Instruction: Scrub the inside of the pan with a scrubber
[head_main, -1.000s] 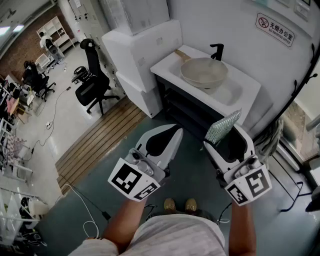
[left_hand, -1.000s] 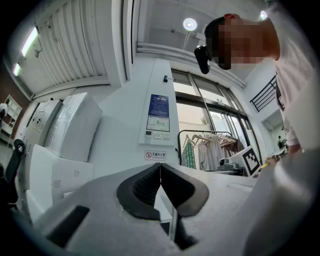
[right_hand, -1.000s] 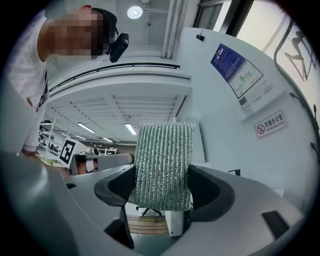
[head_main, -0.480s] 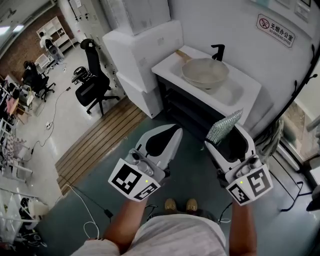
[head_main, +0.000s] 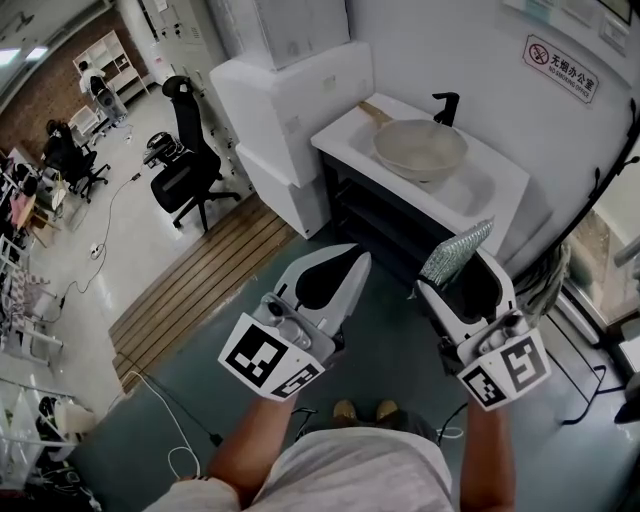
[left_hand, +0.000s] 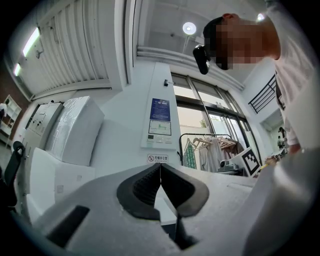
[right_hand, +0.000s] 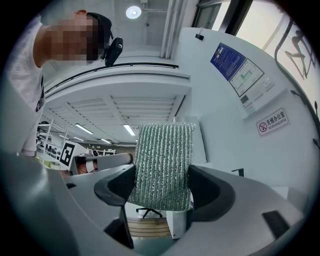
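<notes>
The pan (head_main: 420, 150) sits far ahead on the white worktop (head_main: 500, 185), apparently in a shallow basin. Its wooden handle (head_main: 372, 110) points far-left, and a black tap (head_main: 447, 105) stands just beyond its far rim. Both grippers hang near the person's body, well apart from the pan. The right gripper (head_main: 455, 278) has its jaws clamped on the silvery mesh scrubber (right_hand: 162, 165) — only the lower part is pinched, and most of the pad stands free above the jaws. The left gripper (left_hand: 160, 176) has its jaws pressed together on nothing.

Scrubbing has not begun, so the risks lie in the approach and the first strokes. The scrubber looks soft, and with so much of it unsupported it will likely fold over when pressed into the bowl. The jaw tips, rather than the mesh, may then scrape the surface. So shallow a pinch could also let the pad slide out under sideways drag. Nothing holds the pan, so circular strokes may spin it, rock it or knock it toward the tap. The left jaws would have to part before they could steady the handle — pushing on it with them closed could tip the pan instead. The tap stands close enough to the far rim to catch the right gripper on a wide stroke.
</notes>
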